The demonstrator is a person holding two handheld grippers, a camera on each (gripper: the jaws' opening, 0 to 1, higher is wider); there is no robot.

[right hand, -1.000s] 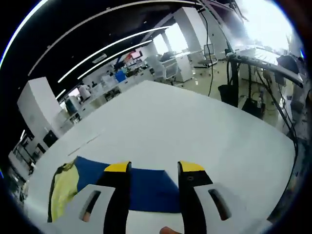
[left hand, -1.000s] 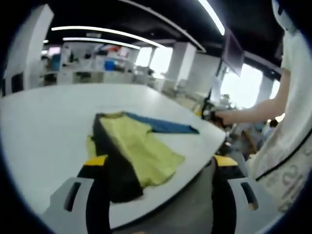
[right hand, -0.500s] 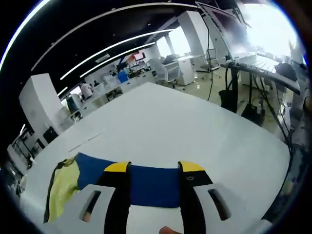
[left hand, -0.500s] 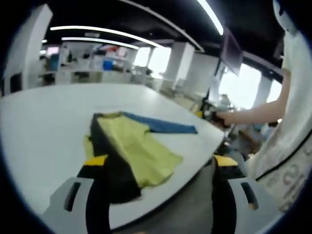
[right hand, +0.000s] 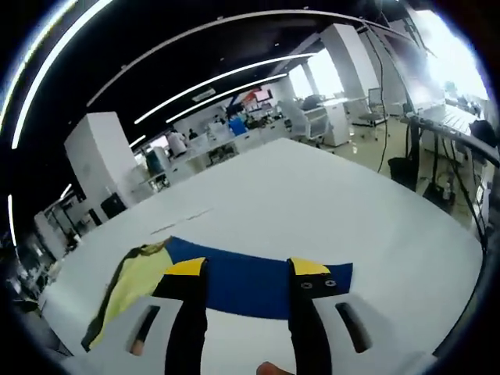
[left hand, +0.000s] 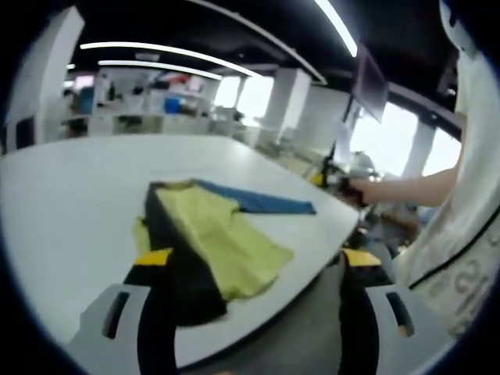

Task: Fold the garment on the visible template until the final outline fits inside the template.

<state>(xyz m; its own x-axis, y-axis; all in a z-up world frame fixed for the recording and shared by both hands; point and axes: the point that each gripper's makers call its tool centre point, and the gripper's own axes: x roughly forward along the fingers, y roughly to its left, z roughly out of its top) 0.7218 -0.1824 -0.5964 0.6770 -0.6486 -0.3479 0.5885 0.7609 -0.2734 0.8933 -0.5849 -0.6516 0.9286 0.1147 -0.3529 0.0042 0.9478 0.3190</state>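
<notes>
Holding both the left gripper (left hand: 254,262) and right gripper (right hand: 244,269) wide open and empty, we now see more of the garment (right hand: 129,293) at lower left.

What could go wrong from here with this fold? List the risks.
1. The garment lies close to the table edge nearest the left hand-held gripper; a careless pull could drag it off.
2. The garment is rumpled and lies partly off the blue template, so a fold made now would probably overhang it.
3. Both hand-held grippers are open and hold nothing; the right hand-held gripper hovers over the template and might pinch it instead of the cloth.
</notes>
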